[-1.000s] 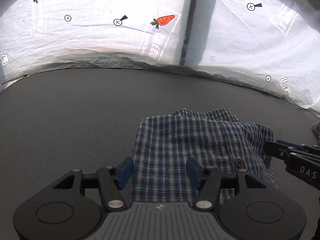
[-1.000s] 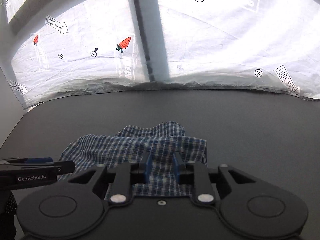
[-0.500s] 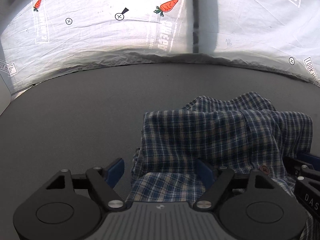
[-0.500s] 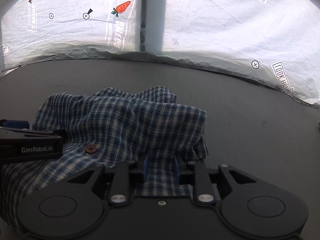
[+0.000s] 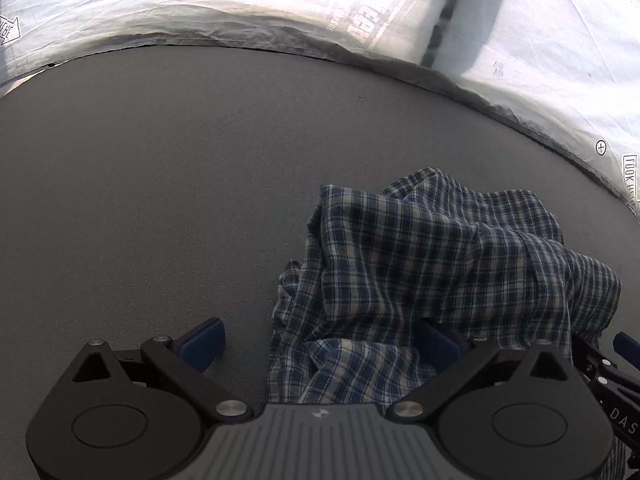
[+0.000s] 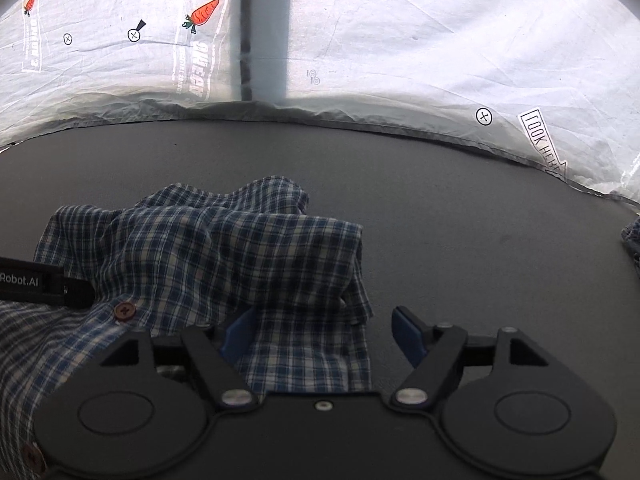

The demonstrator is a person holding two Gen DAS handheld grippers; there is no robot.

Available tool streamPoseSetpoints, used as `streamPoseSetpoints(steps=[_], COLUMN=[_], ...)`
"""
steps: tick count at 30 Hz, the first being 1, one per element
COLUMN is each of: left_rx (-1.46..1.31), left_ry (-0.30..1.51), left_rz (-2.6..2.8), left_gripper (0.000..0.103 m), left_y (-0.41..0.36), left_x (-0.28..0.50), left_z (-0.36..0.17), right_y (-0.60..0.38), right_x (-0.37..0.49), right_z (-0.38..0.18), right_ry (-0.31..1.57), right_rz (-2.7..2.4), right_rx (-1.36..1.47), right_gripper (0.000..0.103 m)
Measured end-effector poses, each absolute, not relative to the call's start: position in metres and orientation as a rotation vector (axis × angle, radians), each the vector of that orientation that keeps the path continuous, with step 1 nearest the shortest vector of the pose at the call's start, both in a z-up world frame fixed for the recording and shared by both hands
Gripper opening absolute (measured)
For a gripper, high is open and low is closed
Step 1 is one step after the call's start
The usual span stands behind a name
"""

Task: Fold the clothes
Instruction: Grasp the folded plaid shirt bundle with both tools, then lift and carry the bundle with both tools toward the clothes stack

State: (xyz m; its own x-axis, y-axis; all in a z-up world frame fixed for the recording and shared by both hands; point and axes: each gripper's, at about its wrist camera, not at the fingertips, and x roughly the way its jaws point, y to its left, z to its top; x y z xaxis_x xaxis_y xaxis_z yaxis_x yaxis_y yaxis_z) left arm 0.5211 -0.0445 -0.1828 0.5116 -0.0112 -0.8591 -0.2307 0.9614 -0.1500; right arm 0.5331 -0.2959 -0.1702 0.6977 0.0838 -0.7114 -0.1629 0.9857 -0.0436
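A white sheet (image 6: 400, 40) behind the dark bench (image 5: 160, 200) carries printed carrots, crossed circles and arrows reading "LOOK HERE"; other lettering there is too blurred to read. In front of it the checked shirt (image 6: 224, 256) lies rumpled on the bench. The left tool (image 5: 316, 340) is spread wide, its right pad half hidden under cloth. The right tool (image 6: 324, 336) is also wide – shirt hem between its pads, ungripped. "Robot.AI" shows on the left tool's side, cut off.

The left gripper (image 5: 320, 344) stands wide open; the plaid shirt (image 5: 440, 272) lies bunched on the dark table (image 5: 160, 180), draped over the right finger, apart from the left finger (image 5: 202, 342).
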Motion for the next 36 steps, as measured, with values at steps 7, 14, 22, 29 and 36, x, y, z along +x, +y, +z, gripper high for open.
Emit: streamPoseSetpoints(steps=[7,14,22,29,36], left_rx=[-0.225,-0.273,-0.42,-0.594,-0.7], left_ry=[1.042,1.036,1.005,0.99,0.998], left_rz=[0.075,-0.034,-0.141,-0.251,-0.346], left_gripper=[0.103,0.102,0.102,0.102,0.096], left_y=[-0.047,-0.043,-0.043,-0.033,-0.035], left_x=[0.52,0.519,0.52,0.518,0.515], left_z=[-0.185,-0.185,-0.187,-0.192,-0.196], right_y=[-0.32,-0.324,-0.33,-0.34,-0.347], right_x=[0.537,0.547,0.559,0.565,0.56], right_z=[-0.178,-0.183,-0.185,-0.192,-0.201], right_ry=[0.845,0.88,0.91,0.945,1.0], right_rz=[0.175,0.223,0.304,0.403,0.454], right_rx=[0.055,0.191,0.35,0.543,0.743], right_gripper=[0.078,0.08,0.081,0.079,0.054])
